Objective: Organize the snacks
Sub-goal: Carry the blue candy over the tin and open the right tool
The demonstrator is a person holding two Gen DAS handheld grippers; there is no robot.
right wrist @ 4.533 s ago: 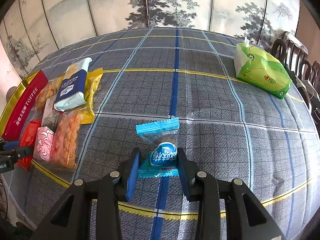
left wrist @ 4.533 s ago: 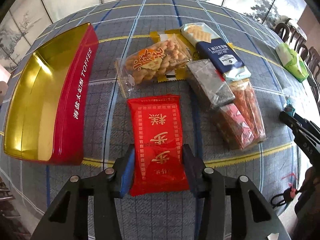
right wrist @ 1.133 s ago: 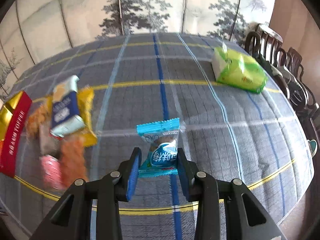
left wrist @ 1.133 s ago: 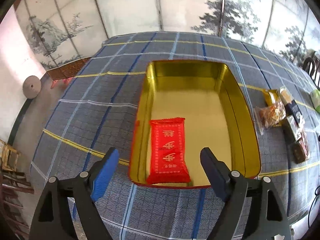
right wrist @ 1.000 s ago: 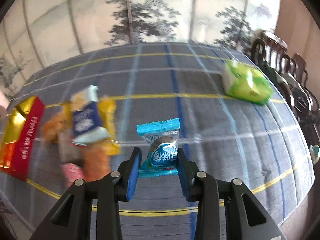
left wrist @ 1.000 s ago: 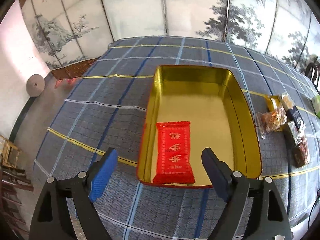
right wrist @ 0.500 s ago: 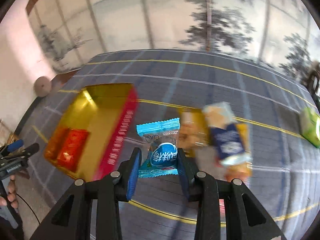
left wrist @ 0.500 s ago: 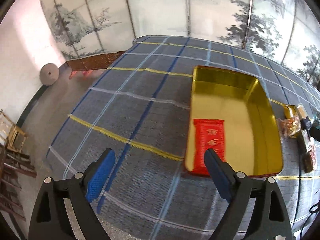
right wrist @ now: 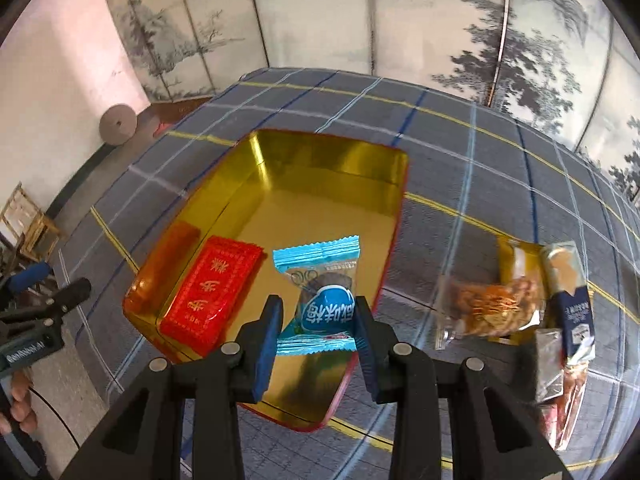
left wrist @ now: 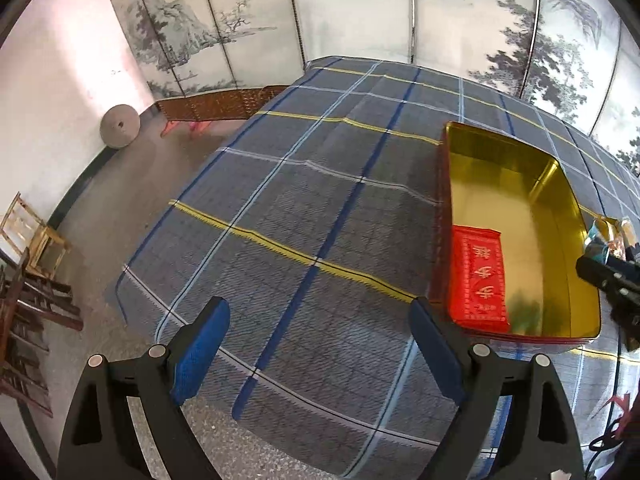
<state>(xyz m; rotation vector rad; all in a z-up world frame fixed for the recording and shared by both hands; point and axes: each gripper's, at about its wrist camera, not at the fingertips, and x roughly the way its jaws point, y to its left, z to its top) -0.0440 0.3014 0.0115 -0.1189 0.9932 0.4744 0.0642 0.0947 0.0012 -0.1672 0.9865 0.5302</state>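
A gold-lined red tin (right wrist: 332,148) stands open on the plaid tablecloth. A red packet (right wrist: 212,292) lies flat in the tin's near left corner. My right gripper (right wrist: 317,308) hangs above the near end of the tin, shut on a blue wrapped snack (right wrist: 320,264). My left gripper (left wrist: 316,312) is wide open with nothing between its fingers, over bare cloth to the left of the tin (left wrist: 444,216). In the left wrist view the red packet (left wrist: 478,276) shows inside the tin, and the right gripper (left wrist: 608,276) enters from the right edge.
To the right of the tin lies a heap of snacks: a bag of twisted fried snacks (right wrist: 496,304), a navy cracker packet (right wrist: 572,300) and a silver packet (right wrist: 548,360). The table's edge and the floor are on the left, with wooden chairs (left wrist: 32,240). A painted screen stands behind.
The right gripper has carried the blue snack leftward from over bare cloth to above the tin. The left gripper has drawn away to the tin's left, with the red packet left lying inside.
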